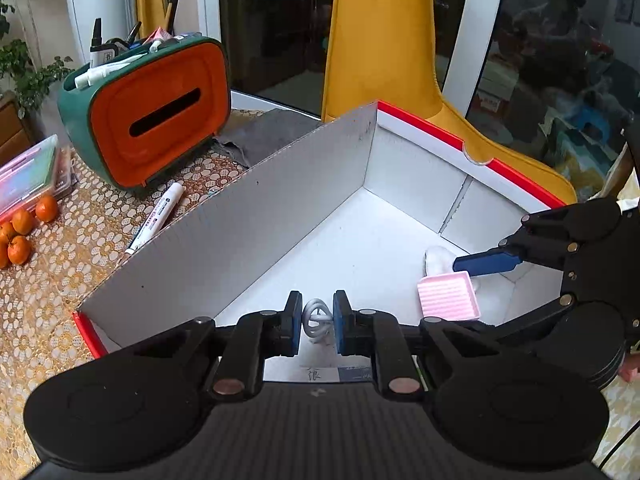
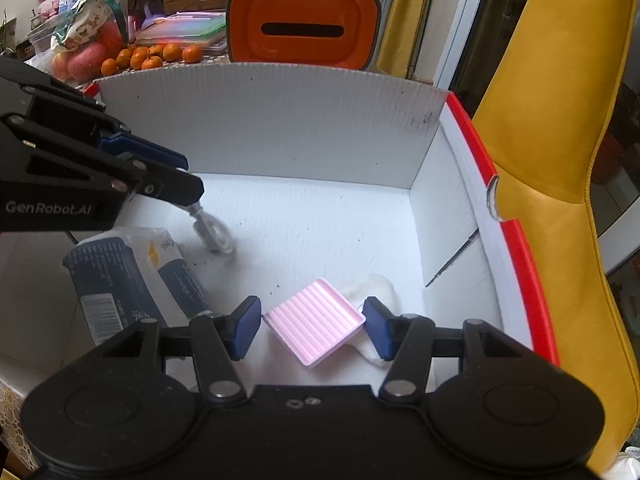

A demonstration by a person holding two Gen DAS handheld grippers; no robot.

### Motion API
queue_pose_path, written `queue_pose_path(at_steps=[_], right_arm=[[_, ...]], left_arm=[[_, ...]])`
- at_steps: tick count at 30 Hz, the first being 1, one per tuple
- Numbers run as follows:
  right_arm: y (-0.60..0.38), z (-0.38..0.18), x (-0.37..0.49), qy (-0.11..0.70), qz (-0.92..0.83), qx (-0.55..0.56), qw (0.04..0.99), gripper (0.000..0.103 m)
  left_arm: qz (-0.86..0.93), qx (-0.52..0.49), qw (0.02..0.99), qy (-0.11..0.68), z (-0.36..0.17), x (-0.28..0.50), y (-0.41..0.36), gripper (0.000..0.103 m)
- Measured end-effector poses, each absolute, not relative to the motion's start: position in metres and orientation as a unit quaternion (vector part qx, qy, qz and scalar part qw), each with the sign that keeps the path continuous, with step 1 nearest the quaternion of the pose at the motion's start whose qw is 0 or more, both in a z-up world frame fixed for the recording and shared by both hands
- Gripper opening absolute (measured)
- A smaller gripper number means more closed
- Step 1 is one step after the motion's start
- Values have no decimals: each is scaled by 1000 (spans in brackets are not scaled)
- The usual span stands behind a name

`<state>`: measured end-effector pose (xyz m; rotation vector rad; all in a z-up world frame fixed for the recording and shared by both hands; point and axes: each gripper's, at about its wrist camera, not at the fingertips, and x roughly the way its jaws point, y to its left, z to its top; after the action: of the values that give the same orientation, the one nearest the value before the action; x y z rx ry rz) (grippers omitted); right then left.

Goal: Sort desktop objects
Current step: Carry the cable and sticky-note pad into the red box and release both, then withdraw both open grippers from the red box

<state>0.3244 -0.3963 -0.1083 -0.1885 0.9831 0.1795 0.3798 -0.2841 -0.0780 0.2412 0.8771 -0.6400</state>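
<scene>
Over the white, red-rimmed box, my left gripper is shut on a coiled white cable. In the right wrist view that left gripper reaches in from the left, and the cable hangs from it down to the box floor. My right gripper is shut on a pink ridged tray, its pads on two opposite corners. From the left wrist view the tray sits tilted low in the box, held in the right gripper.
A white fluffy pad lies under the tray, and a dark-blue tissue pack lies at the box's left. Outside stand an orange-and-green organiser, a marker, tangerines and pink cases. A yellow chair is beside the box.
</scene>
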Motion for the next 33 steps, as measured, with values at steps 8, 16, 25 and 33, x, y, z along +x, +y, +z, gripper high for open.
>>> queue_pose_path(at_steps=[8, 16, 25, 33], right_arm=[[-397, -108, 326, 472, 81, -84, 874, 57], [-399, -98, 319, 459, 80, -79, 881, 66], [-403, -76, 299, 434, 93, -72, 893, 75], [-401, -57, 278, 412, 103, -68, 903, 77]], left_arm=[[-303, 125, 848, 417, -77, 374, -284, 14], [-306, 117, 848, 416, -70, 365, -277, 15], [-303, 93, 864, 390, -51, 350, -260, 15], [-290, 72, 875, 380, -37, 335, -248, 44]])
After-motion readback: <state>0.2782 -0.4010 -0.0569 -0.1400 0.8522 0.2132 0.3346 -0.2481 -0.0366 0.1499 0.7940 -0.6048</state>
